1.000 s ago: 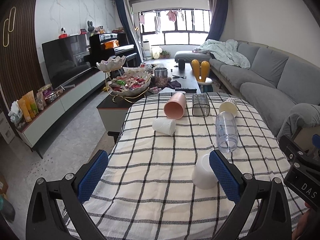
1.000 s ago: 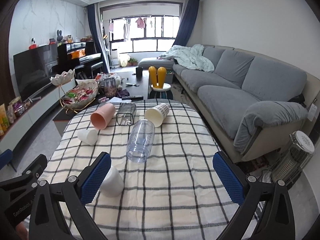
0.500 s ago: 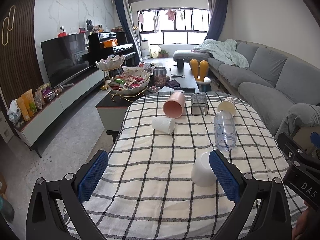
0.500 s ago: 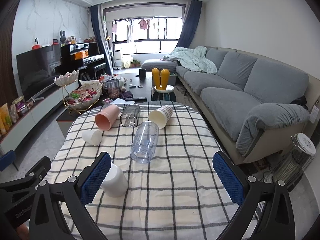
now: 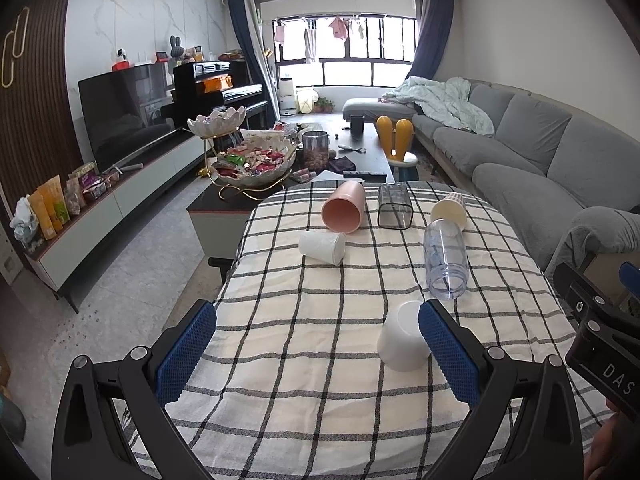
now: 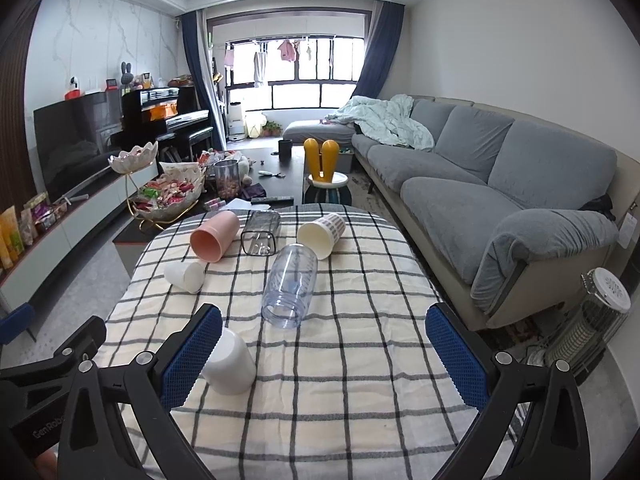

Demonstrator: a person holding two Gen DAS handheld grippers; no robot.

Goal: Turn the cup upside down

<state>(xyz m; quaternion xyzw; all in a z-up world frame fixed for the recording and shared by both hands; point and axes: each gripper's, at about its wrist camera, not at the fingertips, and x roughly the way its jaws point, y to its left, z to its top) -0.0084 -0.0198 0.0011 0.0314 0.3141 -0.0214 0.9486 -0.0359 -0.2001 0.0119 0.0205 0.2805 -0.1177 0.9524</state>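
A white cup (image 5: 402, 342) stands upside down on the checked tablecloth (image 5: 312, 320), just left of my left gripper's right pad. It also shows in the right wrist view (image 6: 230, 362), beside the right gripper's left pad. Several cups lie on their sides farther back: a clear plastic one (image 5: 444, 258) (image 6: 290, 284), a small white one (image 5: 322, 247) (image 6: 185, 276), a pink one (image 5: 344, 212) (image 6: 214, 236), a dark clear square one (image 5: 395, 211) and a cream one (image 5: 450, 210) (image 6: 322, 232). My left gripper (image 5: 316, 356) and right gripper (image 6: 324, 360) are both open and empty above the near table edge.
A coffee table (image 5: 280, 184) with a snack bowl (image 5: 256, 162) stands beyond the table. A grey sofa (image 6: 500, 200) runs along the right. A TV stand (image 5: 100, 200) is at the left. A heater (image 6: 596, 320) sits at the right floor.
Both grippers have drawn back and up from the table a little, so the cups look farther away. The cups have not moved.
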